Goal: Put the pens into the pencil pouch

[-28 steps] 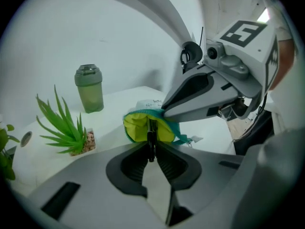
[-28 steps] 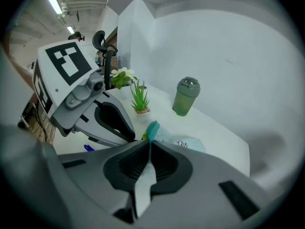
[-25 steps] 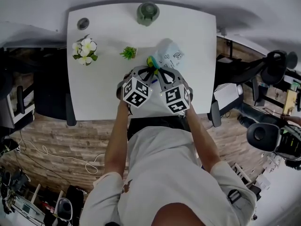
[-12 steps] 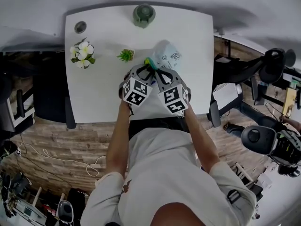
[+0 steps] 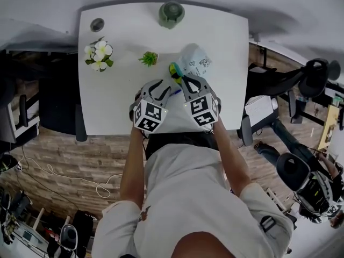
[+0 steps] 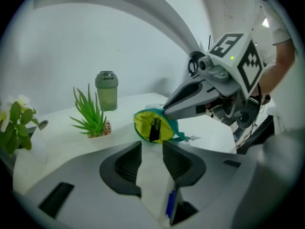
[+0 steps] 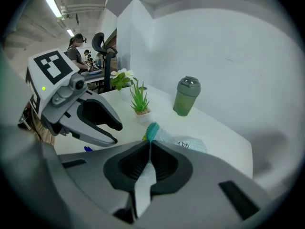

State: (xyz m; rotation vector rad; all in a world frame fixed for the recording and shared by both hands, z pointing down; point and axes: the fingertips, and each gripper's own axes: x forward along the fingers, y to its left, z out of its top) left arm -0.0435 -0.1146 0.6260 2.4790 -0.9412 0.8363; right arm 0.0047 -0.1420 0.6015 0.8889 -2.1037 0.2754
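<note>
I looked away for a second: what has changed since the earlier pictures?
The left gripper has drawn back from the pencil pouch toward the person; its jaws have just been opening, nothing between them. The right gripper stays shut on the pouch's rim.

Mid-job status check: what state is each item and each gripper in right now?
Pale fabric pencil pouch with teal rim: mouth open, yellow lining showing, dark pen-like item inside.
Right gripper: shut on the pouch's rim.
Left gripper: open, jaws have just been opening, nothing between them.
Blue pen: lying on the white table, outside the pouch.
Green bottle: upright, capped.
</note>
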